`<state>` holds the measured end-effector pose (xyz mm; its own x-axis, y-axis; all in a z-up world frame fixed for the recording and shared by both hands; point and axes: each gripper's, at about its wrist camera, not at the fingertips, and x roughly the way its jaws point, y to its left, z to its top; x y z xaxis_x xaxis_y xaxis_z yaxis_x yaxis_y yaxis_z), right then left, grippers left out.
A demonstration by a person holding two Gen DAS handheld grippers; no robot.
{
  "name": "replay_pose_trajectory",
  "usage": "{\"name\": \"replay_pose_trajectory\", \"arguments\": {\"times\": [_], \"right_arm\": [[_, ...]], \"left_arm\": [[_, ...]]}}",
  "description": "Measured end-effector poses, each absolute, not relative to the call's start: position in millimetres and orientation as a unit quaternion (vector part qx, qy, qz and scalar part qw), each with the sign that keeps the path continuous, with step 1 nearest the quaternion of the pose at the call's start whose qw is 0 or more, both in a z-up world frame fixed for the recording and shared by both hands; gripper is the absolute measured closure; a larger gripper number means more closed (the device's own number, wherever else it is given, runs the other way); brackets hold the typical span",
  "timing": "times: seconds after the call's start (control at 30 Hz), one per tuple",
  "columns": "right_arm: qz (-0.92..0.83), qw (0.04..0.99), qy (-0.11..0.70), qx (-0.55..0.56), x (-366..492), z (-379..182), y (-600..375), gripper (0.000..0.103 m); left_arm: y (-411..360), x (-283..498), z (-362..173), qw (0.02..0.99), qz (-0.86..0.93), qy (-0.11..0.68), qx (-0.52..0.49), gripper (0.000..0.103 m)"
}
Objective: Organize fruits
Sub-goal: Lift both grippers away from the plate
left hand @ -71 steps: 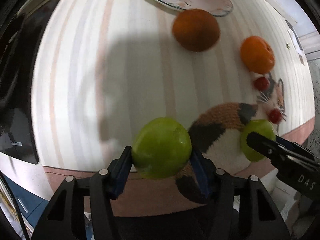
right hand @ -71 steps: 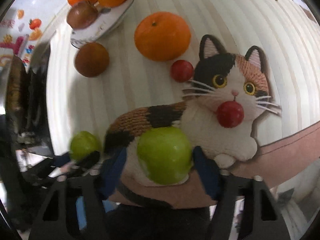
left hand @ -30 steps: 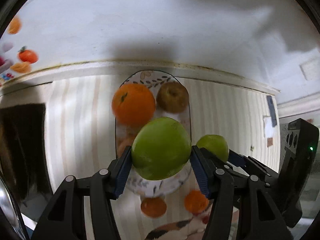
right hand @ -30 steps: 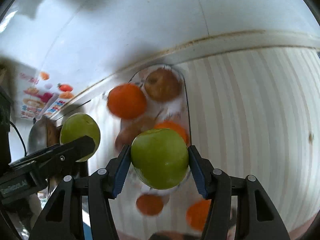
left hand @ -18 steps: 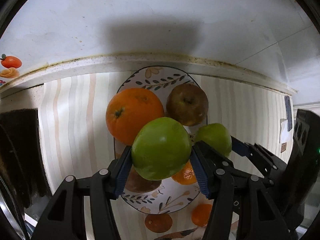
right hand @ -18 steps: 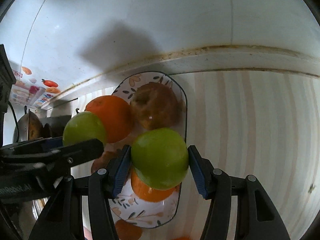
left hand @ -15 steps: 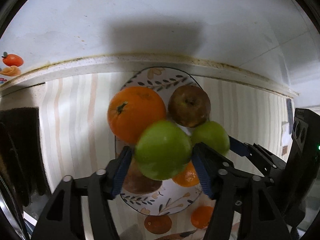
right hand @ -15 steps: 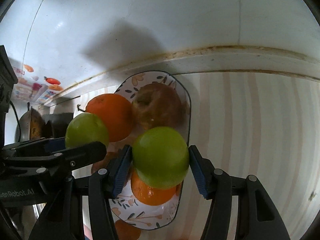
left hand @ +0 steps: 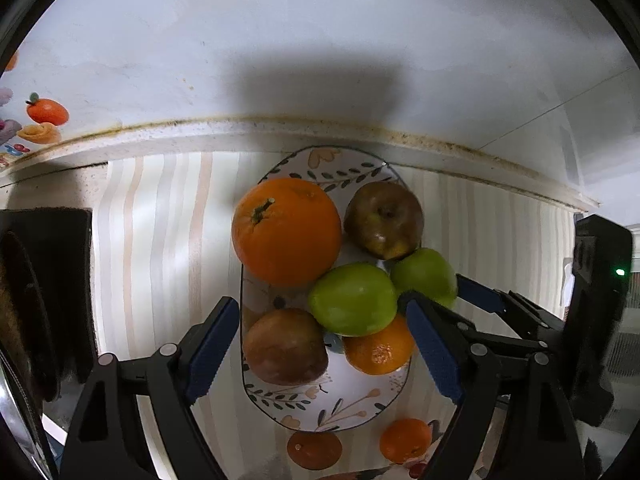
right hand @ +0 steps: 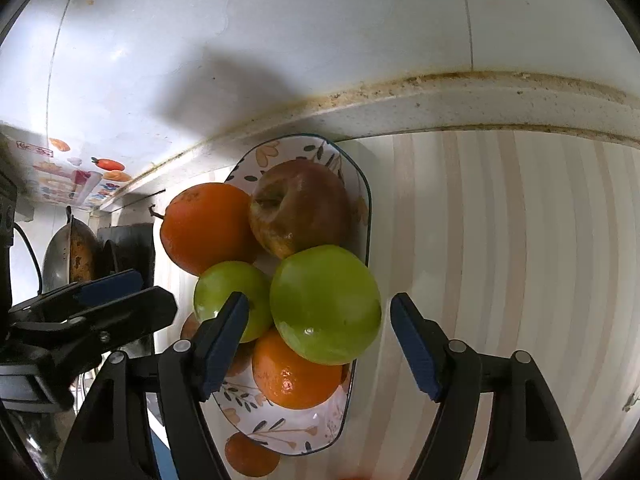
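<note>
Your left gripper hangs over the plate with its blue pads spread wide. Its jaws have just been opening, and the pads press on nothing. The green apple it was carrying now sits on the plate, apart from the left pad and close to the right pad; you cannot tell from here if that pad still brushes it.

Your right gripper is over the same plate, and its jaws have just been opening too. The second green apple lies between its pads with a gap on each side. It rests on top of a small orange near the front end of the plate.

The two green apples touch each other in the middle of the plate. At the back end of the plate sit a big orange and a brownish apple, side by side. At the front end lies another brownish apple, next to the small orange.

Just past the front rim of the plate, on the striped mat, lie a brown round fruit and a little orange.
</note>
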<state>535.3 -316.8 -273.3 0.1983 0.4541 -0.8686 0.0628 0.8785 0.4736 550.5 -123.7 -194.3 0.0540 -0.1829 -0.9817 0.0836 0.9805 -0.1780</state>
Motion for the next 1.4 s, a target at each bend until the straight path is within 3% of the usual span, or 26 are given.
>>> {"name": "replay_pose_trajectory", "arguments": {"times": [0.07, 0.57, 0.87, 1.4], "right_arm": [[0.127, 0.745, 0.619, 0.216, 532.4, -272.7, -320.1, 0.007], [-0.014, 0.816, 0.565, 0.124, 432.4, -184.5, -310.2, 0.007], [-0.037, 0.848, 0.522, 0.085, 354.0, -133.6, -282.5, 0.007], [-0.036, 0.887, 0.458, 0.059, 247.0, -49.4, -245.6, 0.006]], "left_arm": [[-122.5, 547.6, -187.0, 0.733, -0.093, 0.673, -0.038, 0.017], [-81.3, 464.5, -126.7, 0.809, -0.052, 0.586, 0.005, 0.017], [-66.0, 393.1, -107.8, 0.821, -0.054, 0.568, 0.008, 0.018], [-60.4, 303.4, -24.7, 0.868, -0.085, 0.489, 0.019, 0.018]]}}
